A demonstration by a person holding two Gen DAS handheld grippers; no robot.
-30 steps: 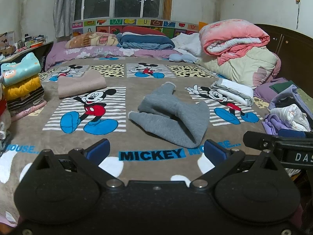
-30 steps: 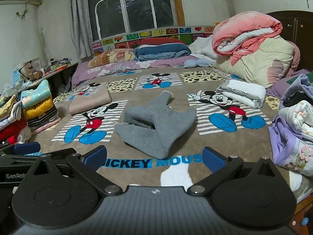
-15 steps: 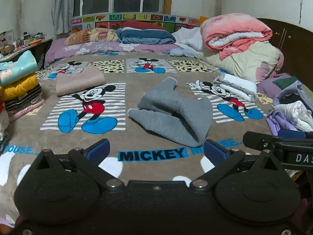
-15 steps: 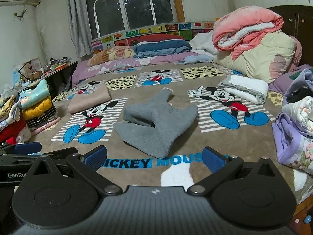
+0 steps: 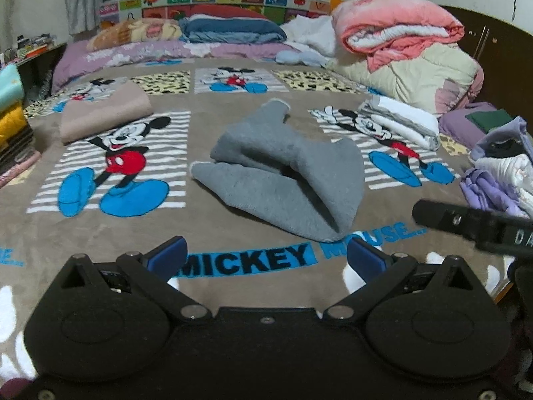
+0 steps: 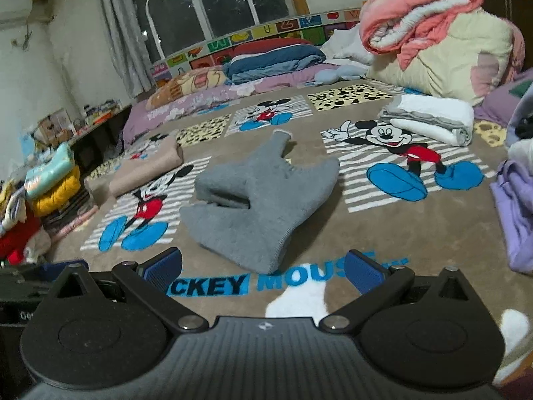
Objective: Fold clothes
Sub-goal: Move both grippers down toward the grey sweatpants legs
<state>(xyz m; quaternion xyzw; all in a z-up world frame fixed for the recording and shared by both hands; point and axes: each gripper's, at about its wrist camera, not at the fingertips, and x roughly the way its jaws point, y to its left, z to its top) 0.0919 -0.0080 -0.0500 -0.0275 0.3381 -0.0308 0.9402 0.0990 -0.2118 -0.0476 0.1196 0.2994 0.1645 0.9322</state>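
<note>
A crumpled grey garment [image 5: 283, 173] lies in the middle of the Mickey Mouse bedspread [image 5: 100, 226]; it also shows in the right wrist view [image 6: 260, 196]. My left gripper [image 5: 266, 256] is open and empty, hovering over the bed's near edge just short of the garment's near hem. My right gripper [image 6: 263, 270] is open and empty, also just short of the hem. The right gripper's body shows at the right of the left wrist view [image 5: 473, 226].
A folded beige garment [image 5: 103, 113] lies at the left, a folded white one [image 5: 403, 123] at the right. Clothes stacks [image 6: 50, 186] stand at the left edge, a purple and white pile [image 5: 499, 180] at the right. Quilts [image 5: 406, 53] and pillows [image 5: 233, 28] fill the back.
Both grippers have moved forward and lower toward the grey garment, which looks larger and nearer. The right wrist view has tilted. The garment has not moved.
</note>
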